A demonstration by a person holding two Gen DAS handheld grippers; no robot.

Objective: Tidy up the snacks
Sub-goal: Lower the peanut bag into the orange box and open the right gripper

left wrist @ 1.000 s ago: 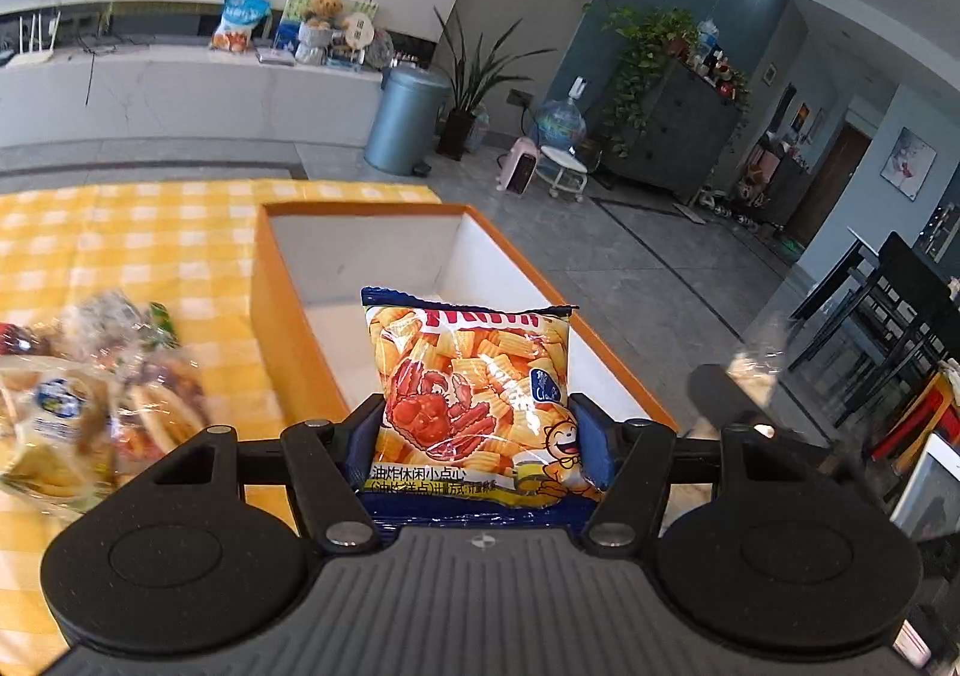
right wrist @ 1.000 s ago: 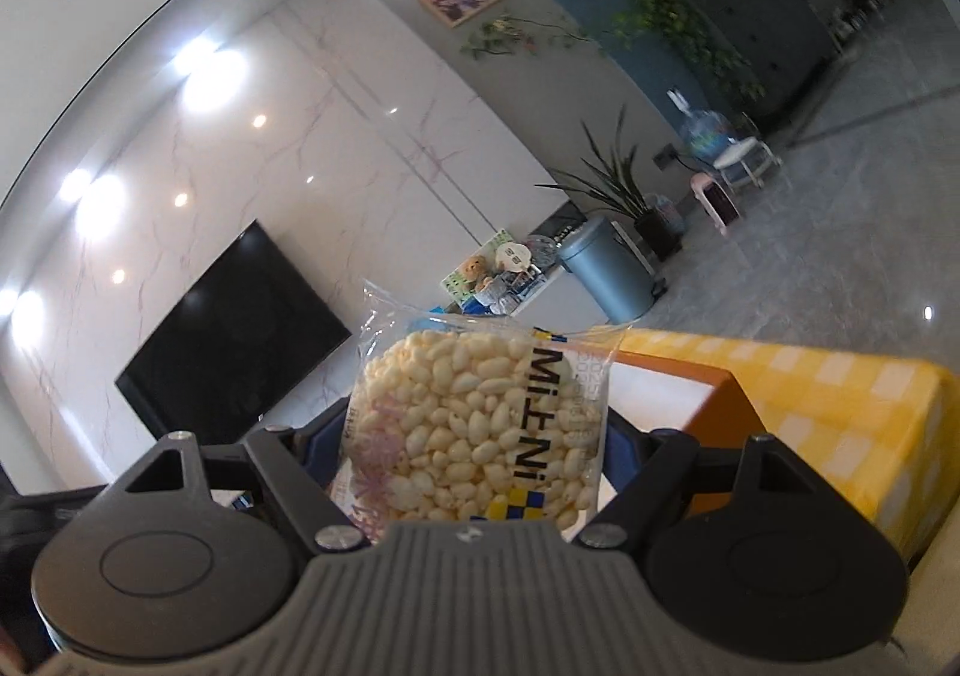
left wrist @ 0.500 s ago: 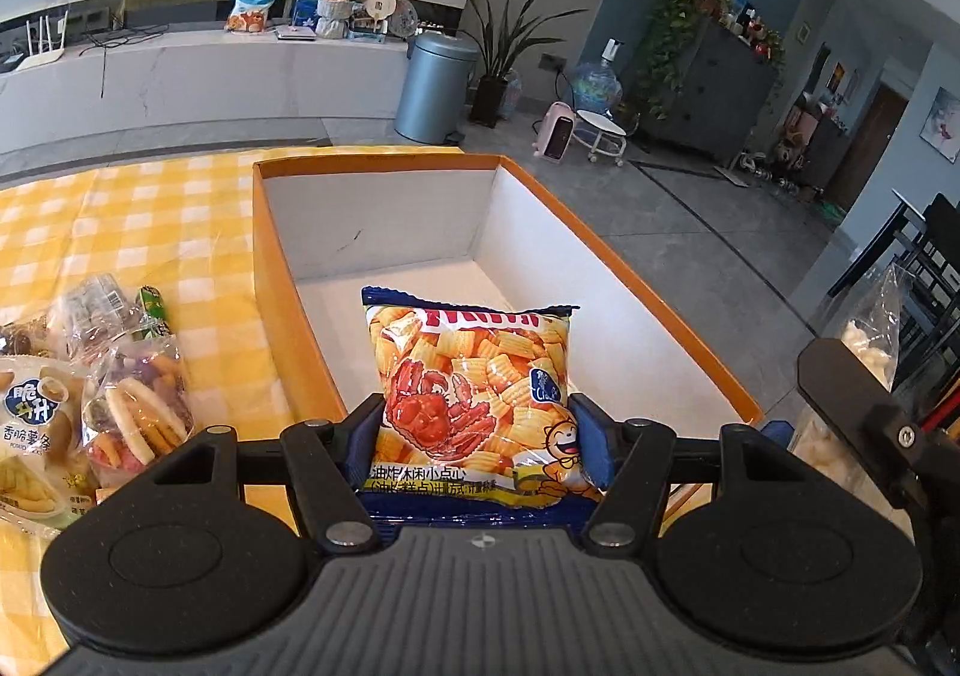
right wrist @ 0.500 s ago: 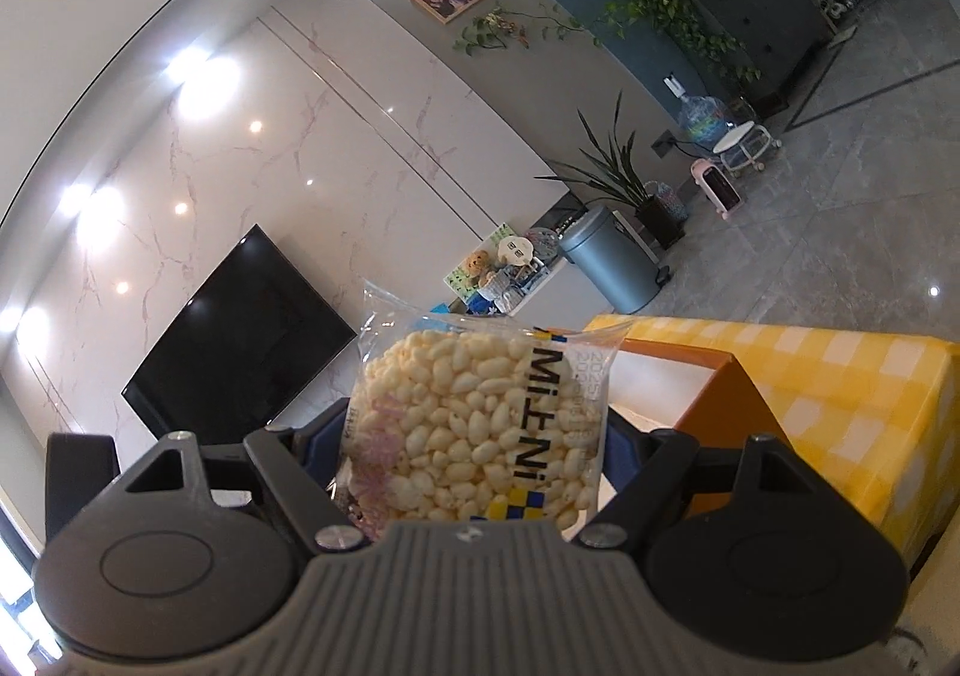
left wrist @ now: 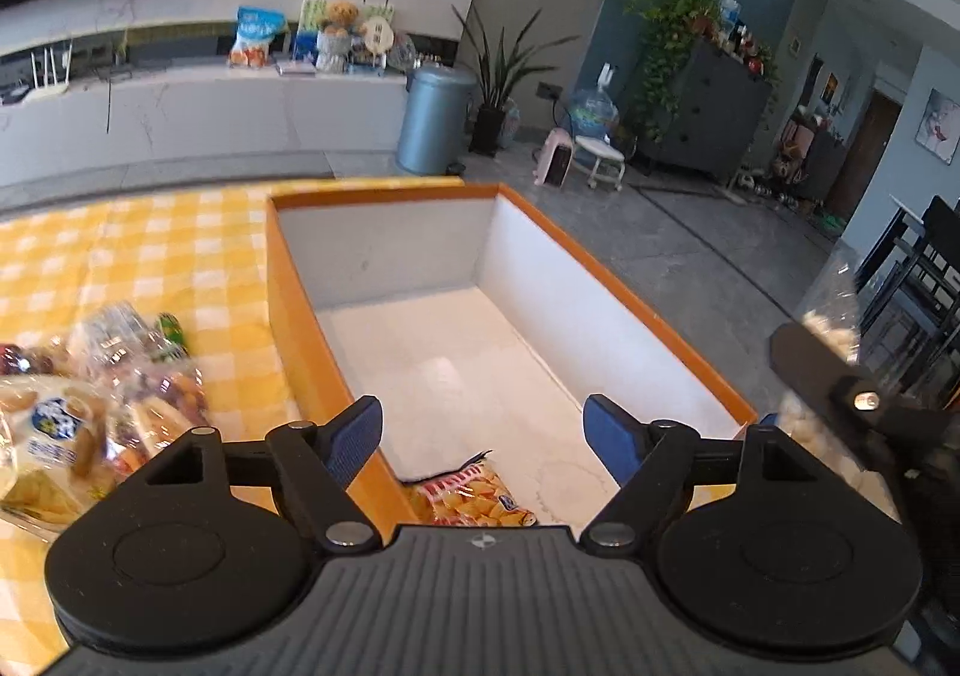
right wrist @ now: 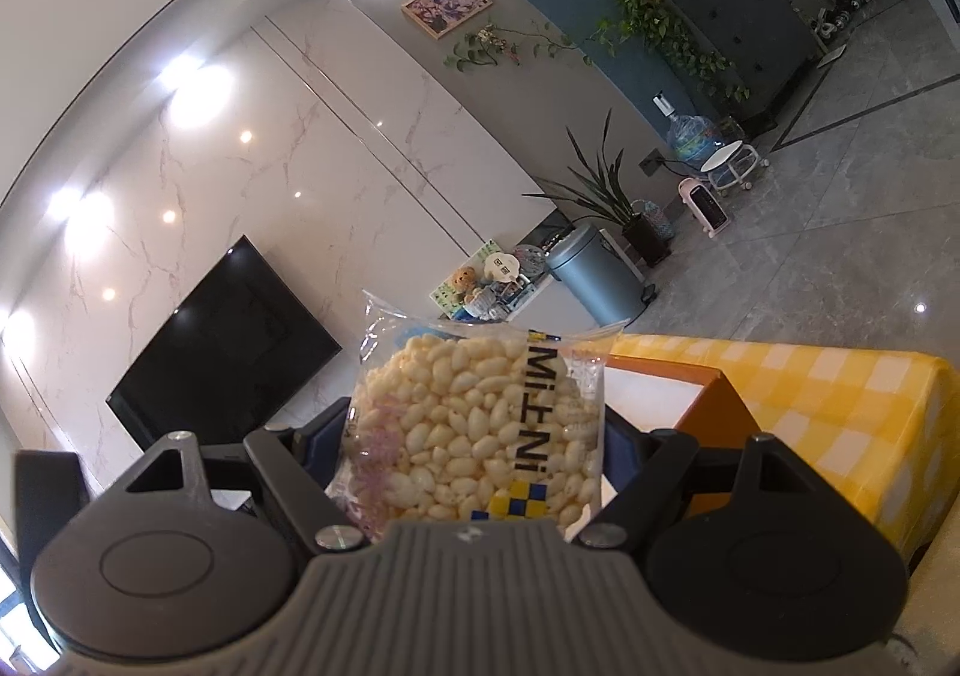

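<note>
An orange-rimmed box [left wrist: 297, 316] with a white inside stands on the yellow checked tablecloth [left wrist: 150, 268]. My left gripper [left wrist: 483, 436] hangs over its near end, jaws opening, nothing between the blue pads. The orange crab-snack bag [left wrist: 474, 499] lies on the box floor just below them. My right gripper [right wrist: 474, 436] is shut on a clear bag of white puffed snacks [right wrist: 474, 424], held upright; the box corner [right wrist: 714, 406] shows behind it. In the left wrist view that puffed bag [left wrist: 834, 328] and the right gripper's finger [left wrist: 810, 358] appear at the right edge.
Several clear snack packets [left wrist: 84, 412] lie piled on the cloth left of the box. Beyond the table are a grey bin [left wrist: 429, 118], a white counter [left wrist: 198, 118] with toys and bags, a potted plant [left wrist: 498, 76] and dark chairs [left wrist: 912, 280] at right.
The left gripper has opened and the crab-snack bag has dropped from it onto the box floor. The right gripper keeps its hold on the puffed-snack bag, unmoved.
</note>
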